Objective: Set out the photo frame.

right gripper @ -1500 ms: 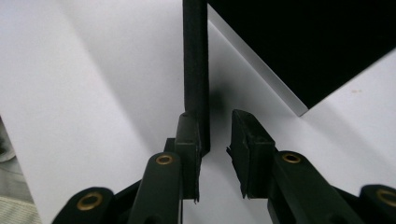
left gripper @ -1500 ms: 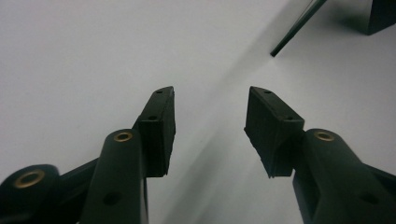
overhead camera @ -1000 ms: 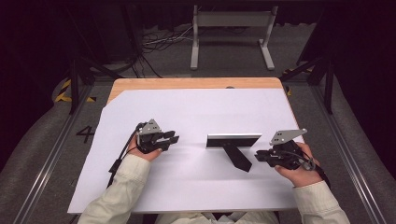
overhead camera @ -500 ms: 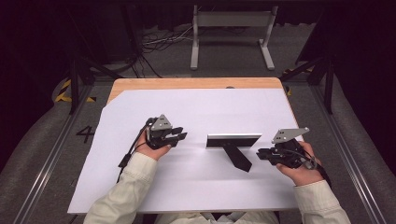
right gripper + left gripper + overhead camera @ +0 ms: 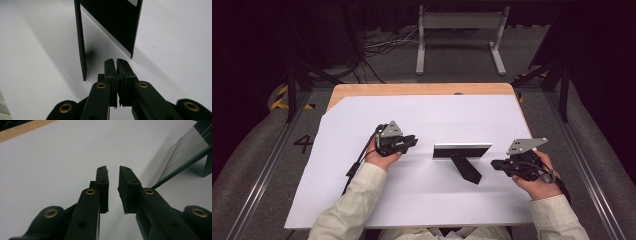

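Note:
A small black picture frame (image 5: 462,151) stands upright on its rear leg (image 5: 467,170) in the middle of the white sheet (image 5: 422,205). My left gripper (image 5: 413,140) lies to its left and points at it, jaws a little apart with nothing between them. In the left gripper view the fingertips (image 5: 113,170) hover over the sheet, and the frame's glass front (image 5: 180,152) rises at the right. My right gripper (image 5: 493,163) rests to the right of the frame, shut and empty. In the right gripper view its tips (image 5: 116,61) sit close behind the frame's black back (image 5: 110,22) and leg (image 5: 80,37).
The white sheet covers most of a wooden table (image 5: 412,89). Beyond the far edge, a grey metal stand (image 5: 459,30) and cables (image 5: 382,47) lie on the floor. Dark rails run along both sides of the table.
My left gripper has moved right across the sheet, closer to the frame. The right gripper and the frame have stayed put.

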{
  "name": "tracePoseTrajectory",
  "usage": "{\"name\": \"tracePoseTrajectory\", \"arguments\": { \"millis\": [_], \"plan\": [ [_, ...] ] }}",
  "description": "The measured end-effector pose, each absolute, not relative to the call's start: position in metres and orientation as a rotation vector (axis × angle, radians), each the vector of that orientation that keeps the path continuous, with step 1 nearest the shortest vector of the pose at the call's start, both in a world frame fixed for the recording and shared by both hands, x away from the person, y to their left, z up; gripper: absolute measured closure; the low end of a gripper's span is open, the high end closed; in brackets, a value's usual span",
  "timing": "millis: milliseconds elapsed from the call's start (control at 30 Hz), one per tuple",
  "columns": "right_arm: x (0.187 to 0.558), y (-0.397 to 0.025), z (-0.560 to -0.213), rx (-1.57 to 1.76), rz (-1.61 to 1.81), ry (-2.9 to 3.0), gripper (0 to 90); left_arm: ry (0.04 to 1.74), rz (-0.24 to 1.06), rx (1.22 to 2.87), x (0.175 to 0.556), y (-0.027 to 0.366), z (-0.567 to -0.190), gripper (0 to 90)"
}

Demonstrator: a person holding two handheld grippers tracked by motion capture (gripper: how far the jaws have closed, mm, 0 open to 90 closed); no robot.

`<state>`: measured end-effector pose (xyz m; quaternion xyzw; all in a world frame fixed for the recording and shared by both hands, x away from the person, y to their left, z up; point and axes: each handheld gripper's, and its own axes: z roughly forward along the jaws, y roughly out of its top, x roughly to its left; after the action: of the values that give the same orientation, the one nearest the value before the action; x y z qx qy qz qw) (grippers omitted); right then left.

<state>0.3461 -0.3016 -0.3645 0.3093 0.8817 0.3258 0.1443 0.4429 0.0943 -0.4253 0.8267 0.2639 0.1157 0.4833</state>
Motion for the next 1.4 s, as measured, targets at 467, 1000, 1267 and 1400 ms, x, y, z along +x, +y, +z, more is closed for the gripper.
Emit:
{"name": "tracePoseTrajectory", "arguments": {
  "millis": [467, 1000, 1267, 1400],
  "plan": [
    [0.349, -0.3, -0.365, 0.875, 0.938, 2.555, 86.9, 0.532, 0.318, 2.156, 0.439, 0.057, -0.422, 87.8],
    [0.338, -0.311, -0.363, 0.899, 0.963, 2.531, 87.0, 0.395, 0.248, 2.217, 0.447, 0.033, -0.439, 88.7],
    [0.334, -0.314, -0.357, 0.886, 0.979, 2.522, 87.0, 0.358, 0.224, 2.255, 0.446, 0.028, -0.444, 89.9],
    [0.334, -0.314, -0.357, 0.882, 0.981, 2.522, 87.0, 0.356, 0.226, 2.257, 0.446, 0.028, -0.444, 90.0]
  ]
}}
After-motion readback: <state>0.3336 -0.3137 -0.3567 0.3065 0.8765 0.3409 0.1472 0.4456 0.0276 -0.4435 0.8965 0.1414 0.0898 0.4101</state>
